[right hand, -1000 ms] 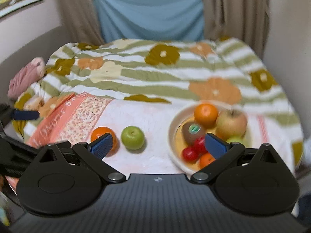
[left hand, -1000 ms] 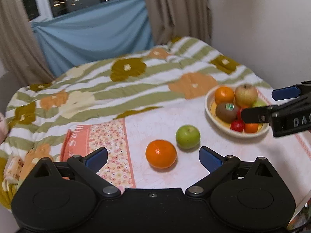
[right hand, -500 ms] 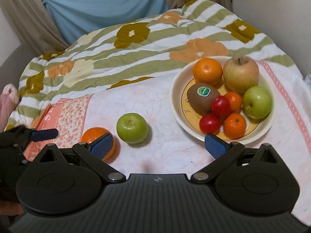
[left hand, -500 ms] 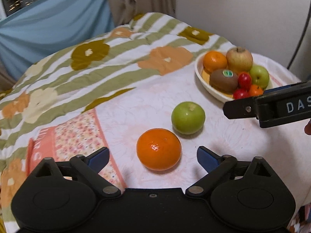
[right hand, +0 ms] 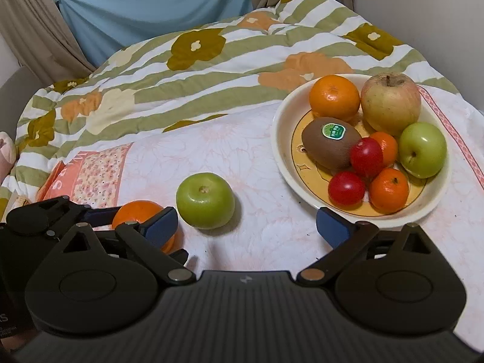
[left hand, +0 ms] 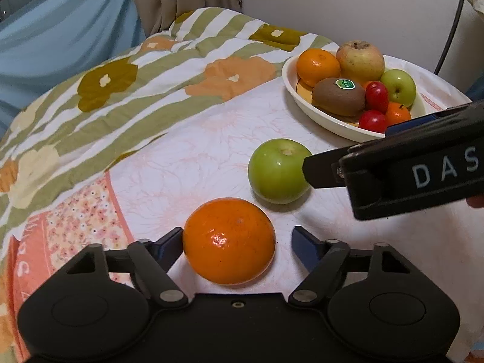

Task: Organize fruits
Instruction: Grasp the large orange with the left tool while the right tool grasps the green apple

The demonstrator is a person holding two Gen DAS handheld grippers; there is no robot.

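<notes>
- The left gripper (left hand: pixel 237 242) has its jaws open around the loose orange (left hand: pixel 229 240), which rests on the bed; one pad is at its side
- The right gripper (right hand: pixel 246 225), jaws open and empty, hovers near the green apple (right hand: pixel 205 200)
- The bowl (right hand: pixel 281 163) of fruit sits beyond

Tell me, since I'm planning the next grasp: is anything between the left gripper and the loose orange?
Nothing visible. The orange already sits between the open left gripper's fingers; the green apple lies beyond it.

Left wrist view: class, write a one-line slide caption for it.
Open left hand-held gripper straddles an orange on the tablecloth, beside a green apple and a full fruit bowl.
</notes>
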